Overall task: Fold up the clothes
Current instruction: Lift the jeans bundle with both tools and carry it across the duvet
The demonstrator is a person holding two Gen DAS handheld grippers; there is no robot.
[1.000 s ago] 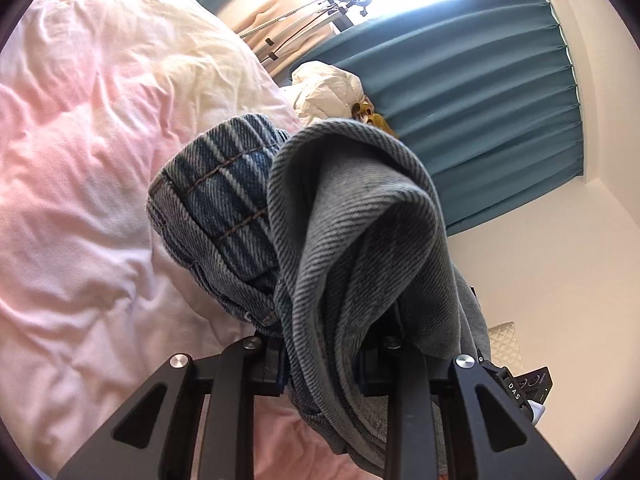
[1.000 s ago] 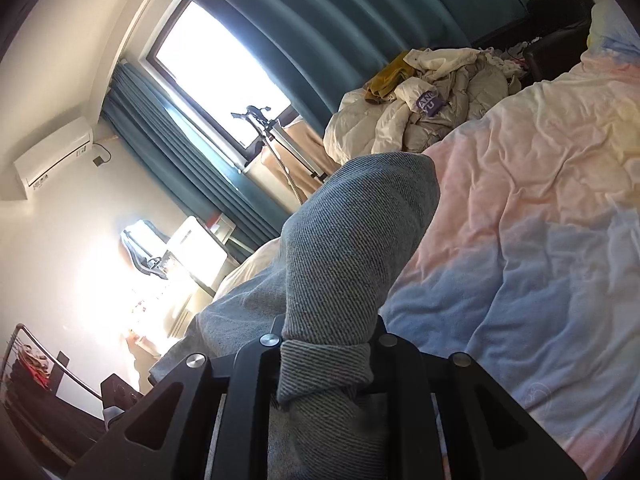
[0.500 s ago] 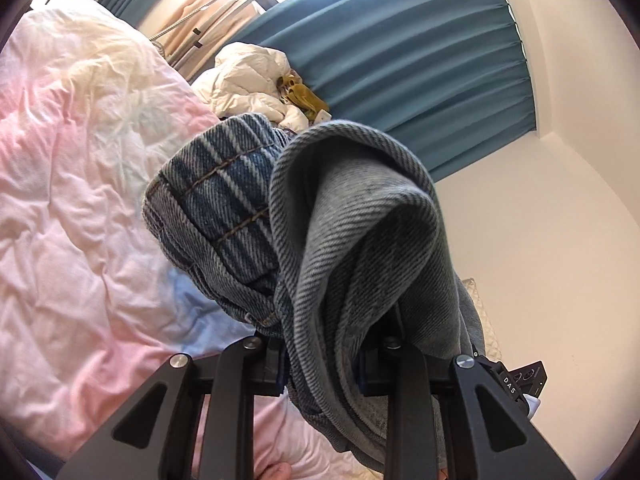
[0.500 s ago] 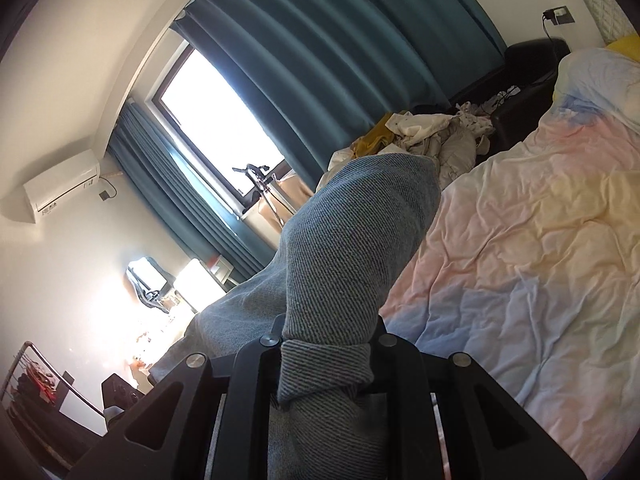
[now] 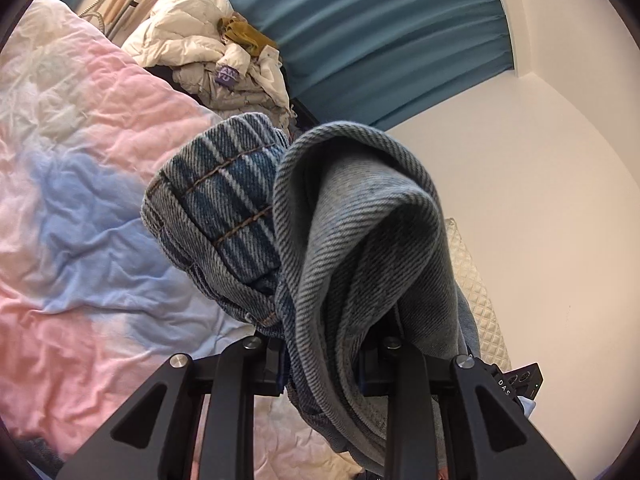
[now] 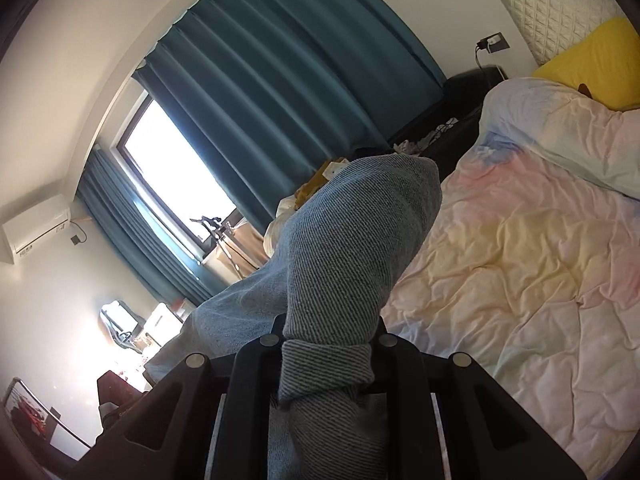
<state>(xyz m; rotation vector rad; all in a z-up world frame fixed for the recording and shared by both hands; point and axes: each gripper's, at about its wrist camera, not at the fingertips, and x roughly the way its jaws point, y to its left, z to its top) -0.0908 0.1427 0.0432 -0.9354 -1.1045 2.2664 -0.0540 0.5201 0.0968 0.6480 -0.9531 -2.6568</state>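
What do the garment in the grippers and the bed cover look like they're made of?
The garment looks like washed blue-grey denim: diagonal twill ribs, and tan topstitching along a folded seam. The bed cover looks like soft matte woven cloth, maybe cotton, pastel-dyed and finely creased. The fibre of neither is certain from the look alone.

White letters "DAS" stand on a small black box-shaped device [image 5: 520, 385] at the lower right edge of the left wrist view, partly hidden behind the gripper frame. A purple patch [image 5: 226, 74] on the heap of pale crumpled clothing [image 5: 188, 36] carries light lettering, too blurred to read. Right wrist view: no legible text.
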